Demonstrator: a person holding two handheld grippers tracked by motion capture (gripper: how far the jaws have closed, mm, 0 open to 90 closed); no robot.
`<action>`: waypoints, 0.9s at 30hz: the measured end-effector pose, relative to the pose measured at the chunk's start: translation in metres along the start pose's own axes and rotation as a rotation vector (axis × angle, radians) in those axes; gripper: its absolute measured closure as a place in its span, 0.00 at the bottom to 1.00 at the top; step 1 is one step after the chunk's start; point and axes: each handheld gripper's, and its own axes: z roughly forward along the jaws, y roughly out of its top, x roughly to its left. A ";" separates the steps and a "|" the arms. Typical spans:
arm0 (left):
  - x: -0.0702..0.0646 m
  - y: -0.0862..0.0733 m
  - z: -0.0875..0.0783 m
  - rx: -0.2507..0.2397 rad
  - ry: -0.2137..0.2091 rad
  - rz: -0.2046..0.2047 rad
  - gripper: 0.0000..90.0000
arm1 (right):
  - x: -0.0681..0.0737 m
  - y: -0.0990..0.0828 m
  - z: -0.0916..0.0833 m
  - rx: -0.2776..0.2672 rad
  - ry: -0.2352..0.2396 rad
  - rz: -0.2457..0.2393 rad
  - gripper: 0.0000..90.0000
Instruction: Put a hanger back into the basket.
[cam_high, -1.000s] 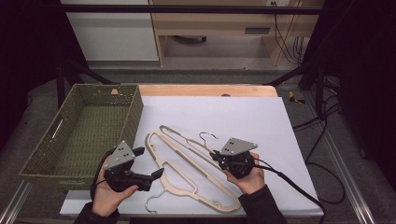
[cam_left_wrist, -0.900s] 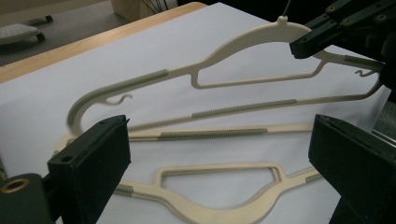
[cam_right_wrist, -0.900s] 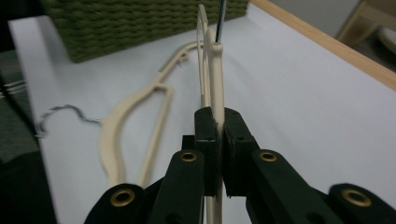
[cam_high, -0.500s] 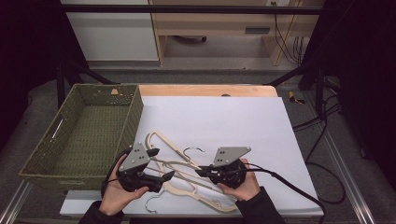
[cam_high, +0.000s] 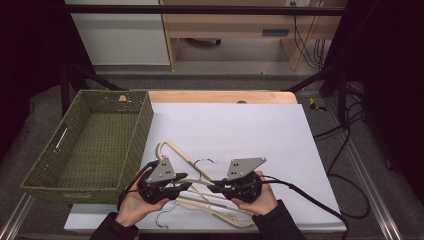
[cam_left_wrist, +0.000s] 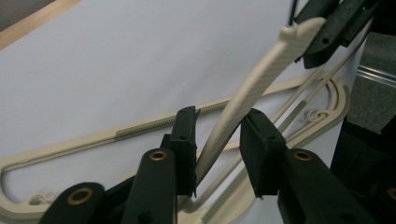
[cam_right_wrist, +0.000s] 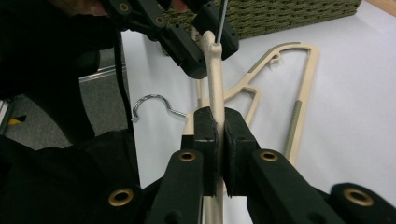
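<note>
A cream plastic hanger (cam_right_wrist: 215, 74) is lifted off the white sheet, and my right gripper (cam_right_wrist: 217, 117) is shut on its ribbed arm. In the left gripper view that same hanger arm (cam_left_wrist: 254, 81) runs up between my left gripper's (cam_left_wrist: 217, 122) jaws, which stand open around it with a gap on the right side. In the high view the left gripper (cam_high: 182, 186) and right gripper (cam_high: 214, 188) face each other near the table's front edge. Two more cream hangers (cam_high: 176, 149) lie flat under them, one metal hook (cam_high: 165, 216) curling toward the front.
A green woven basket (cam_high: 145, 131) stands at the left, close beside the left hand. The white sheet (cam_high: 250, 130) covers the wooden table (cam_high: 220, 96). Cables (cam_high: 320, 200) trail off to the right from the right gripper.
Both grippers have drawn together toward the front edge. The right gripper has lifted one hanger's arm off the pile, and the left gripper has come round it.
</note>
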 end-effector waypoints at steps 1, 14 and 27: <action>-0.001 0.000 0.000 0.002 0.000 0.001 0.76 | 0.000 0.000 0.000 0.000 0.000 0.000 0.93; -0.013 0.003 -0.001 -0.023 -0.108 -0.032 0.95 | -0.001 0.000 -0.003 -0.046 -0.170 -0.006 0.57; -0.010 0.004 -0.019 -0.081 -0.013 -0.091 0.96 | -0.014 -0.006 -0.037 -0.171 -0.238 0.085 0.34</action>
